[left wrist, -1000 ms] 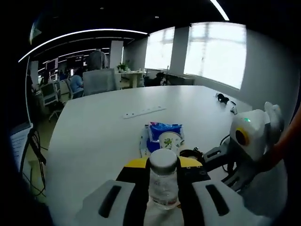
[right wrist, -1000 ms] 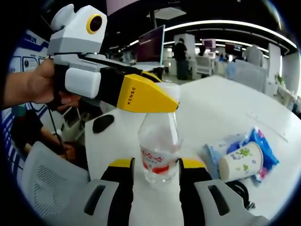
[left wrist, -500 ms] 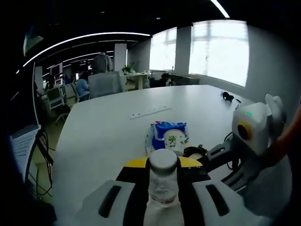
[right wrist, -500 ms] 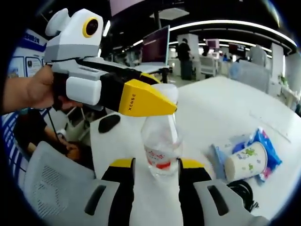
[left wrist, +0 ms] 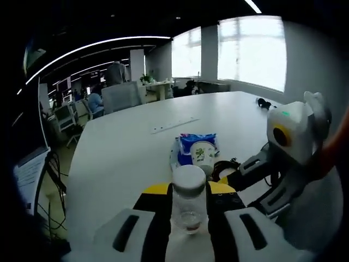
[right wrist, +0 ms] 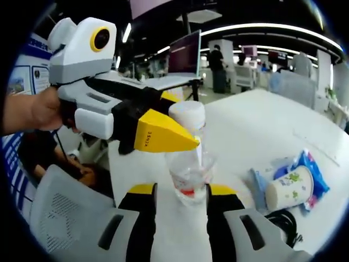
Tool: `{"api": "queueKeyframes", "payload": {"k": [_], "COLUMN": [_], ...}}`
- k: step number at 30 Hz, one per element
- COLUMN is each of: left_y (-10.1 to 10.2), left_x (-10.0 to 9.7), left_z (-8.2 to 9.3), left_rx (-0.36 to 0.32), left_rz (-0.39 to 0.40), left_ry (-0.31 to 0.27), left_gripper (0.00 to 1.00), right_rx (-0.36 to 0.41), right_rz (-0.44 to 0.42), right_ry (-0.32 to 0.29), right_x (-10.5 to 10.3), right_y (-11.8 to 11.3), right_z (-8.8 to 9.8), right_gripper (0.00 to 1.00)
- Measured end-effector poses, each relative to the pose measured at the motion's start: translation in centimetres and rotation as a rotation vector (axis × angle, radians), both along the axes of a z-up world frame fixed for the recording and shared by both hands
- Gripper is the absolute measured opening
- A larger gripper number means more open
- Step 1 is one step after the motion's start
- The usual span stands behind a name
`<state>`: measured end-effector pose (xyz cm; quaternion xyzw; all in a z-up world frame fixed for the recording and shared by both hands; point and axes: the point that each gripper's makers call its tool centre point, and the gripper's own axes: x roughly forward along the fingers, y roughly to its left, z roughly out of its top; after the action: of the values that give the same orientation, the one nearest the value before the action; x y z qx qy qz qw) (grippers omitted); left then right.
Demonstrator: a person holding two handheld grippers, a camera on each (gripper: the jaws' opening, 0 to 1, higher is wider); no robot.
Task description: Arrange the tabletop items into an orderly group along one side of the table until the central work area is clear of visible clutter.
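Bottle: a clear plastic bottle (left wrist: 188, 204) with a white cap (right wrist: 187, 114) stands upright between the yellow-tipped jaws of both claws, above the white counter (left wrist: 120, 158).
Handling: it looks nearly empty, so probably light; the thin wall is likely to dent under a hard squeeze and to be smooth and a little slippery. Not fragile.
Where to hold: the neck just under the cap, or the labelled lower body, look like the stiffest places; the bare middle would give most.
Left claw (left wrist: 188, 197): clenched on the bottle high up, near the neck, as the right gripper view shows (right wrist: 174, 143); it comes in level from the side, a hand (right wrist: 34, 111) behind it.
Right claw (right wrist: 181, 197): its jaws sit close on each side of the lower body; whether they press it I cannot tell. It reaches in from the right in the left gripper view (left wrist: 248, 173).
Beyond the claws: a paper cup (left wrist: 203, 155) on a blue packet (left wrist: 193, 143), a black cable coil (left wrist: 223, 166) just beside them, and a white power strip (left wrist: 173, 125) farther off.
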<state>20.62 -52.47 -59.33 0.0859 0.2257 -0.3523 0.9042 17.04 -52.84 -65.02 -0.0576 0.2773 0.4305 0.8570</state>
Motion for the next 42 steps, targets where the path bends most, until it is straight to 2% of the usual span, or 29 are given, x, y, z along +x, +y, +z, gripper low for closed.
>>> {"api": "queueKeyframes", "payload": {"k": [14,23,25,27,28,36,42], "left_y": [1.1,1.9,2.1,2.3,2.3,2.2,1.9], "left_x": [0.1,0.0,-0.1,0.0,-0.1,-0.3,-0.6], "left_z": [0.1,-0.2,-0.3,-0.5,-0.5,-1.0,-2.1], "left_rx": [0.054,0.044,0.043,0.039,0.038,0.032,0.021], "left_rz": [0.028,0.092,0.106,0.120,0.122,0.139,0.147], "left_ry": [-0.033,-0.037,-0.039,-0.036,-0.036,-0.032,-0.007], "left_gripper": [0.25,0.34,0.39,0.43,0.44,0.52,0.55], "right_rx": [-0.001,-0.006,0.014,-0.004,-0.013,-0.030,-0.020], "right_rz": [0.050,0.056,0.087,0.106,0.113,0.157,0.160], "right_ry": [-0.005,-0.028,-0.045,-0.100,-0.108,-0.109,-0.132], "right_x": [-1.2,-0.7,-0.8,-0.7,-0.7,-1.4,-1.5], "right_y": [1.3,0.3,0.3,-0.2,-0.2,-1.1,-2.2], "right_z": [0.0,0.1,0.3,0.7,0.6,-0.1,0.7], "right_gripper": [0.30,0.34,0.33,0.33,0.34,0.45,0.54]}}
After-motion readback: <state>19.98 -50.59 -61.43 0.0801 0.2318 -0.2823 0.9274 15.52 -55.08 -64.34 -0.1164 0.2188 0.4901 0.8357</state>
